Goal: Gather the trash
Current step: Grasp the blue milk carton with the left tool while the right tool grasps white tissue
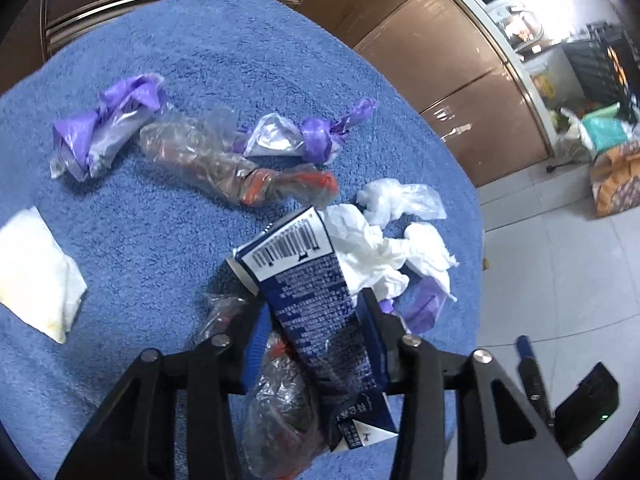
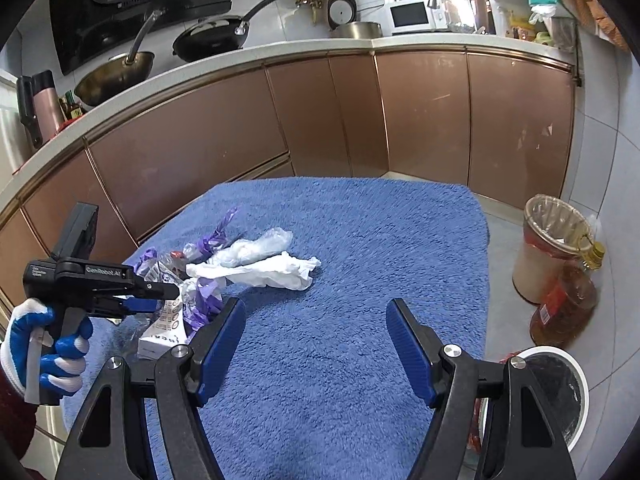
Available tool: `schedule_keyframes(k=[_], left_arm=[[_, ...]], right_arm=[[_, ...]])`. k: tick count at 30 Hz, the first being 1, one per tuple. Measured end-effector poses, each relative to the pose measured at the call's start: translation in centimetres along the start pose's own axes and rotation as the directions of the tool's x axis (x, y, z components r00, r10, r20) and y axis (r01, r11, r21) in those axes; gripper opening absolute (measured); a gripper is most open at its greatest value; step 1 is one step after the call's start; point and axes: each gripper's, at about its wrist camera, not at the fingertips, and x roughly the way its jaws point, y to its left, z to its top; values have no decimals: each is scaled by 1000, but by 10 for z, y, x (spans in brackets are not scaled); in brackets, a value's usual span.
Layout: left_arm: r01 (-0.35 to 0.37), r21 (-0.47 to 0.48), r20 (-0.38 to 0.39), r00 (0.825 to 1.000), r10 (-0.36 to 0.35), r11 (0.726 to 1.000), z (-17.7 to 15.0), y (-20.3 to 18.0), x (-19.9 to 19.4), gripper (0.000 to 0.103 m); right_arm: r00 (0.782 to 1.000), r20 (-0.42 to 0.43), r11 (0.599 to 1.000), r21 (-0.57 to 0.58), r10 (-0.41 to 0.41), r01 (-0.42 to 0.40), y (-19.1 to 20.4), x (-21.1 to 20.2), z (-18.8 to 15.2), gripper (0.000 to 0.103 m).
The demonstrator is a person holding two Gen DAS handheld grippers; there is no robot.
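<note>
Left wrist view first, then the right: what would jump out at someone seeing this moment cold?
In the left wrist view, a crushed blue-and-white carton with a barcode sits between the left gripper fingers, amid purple wrappers and white tissue strewn over a blue towel. In the right wrist view, the right gripper hangs open and empty over bare towel, with a lined bin on the floor to its right.

Navy barcoded carton (image 1: 316, 300), purple wrappers (image 1: 108, 132), blue towel (image 1: 200, 60).
</note>
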Motion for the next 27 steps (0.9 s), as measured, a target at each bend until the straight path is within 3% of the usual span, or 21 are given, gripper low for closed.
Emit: schedule_keyframes(k=[15, 22, 25, 27], left_arm=[[173, 9, 68, 983, -173, 985, 7, 15, -43, 35], [240, 41, 72, 968, -242, 970, 3, 25, -55, 35], [278, 66, 75, 956, -282, 958, 0, 24, -58, 35], [296, 86, 81, 950, -302, 951, -1, 20, -63, 35]], right_arm=[[991, -119, 997, -46, 55, -61, 5, 79, 18, 69], [975, -172, 990, 35, 141, -137, 2, 124, 29, 65], [969, -197, 988, 66, 152, -142, 2, 138, 30, 58], [964, -220, 988, 73, 152, -139, 3, 147, 29, 41]])
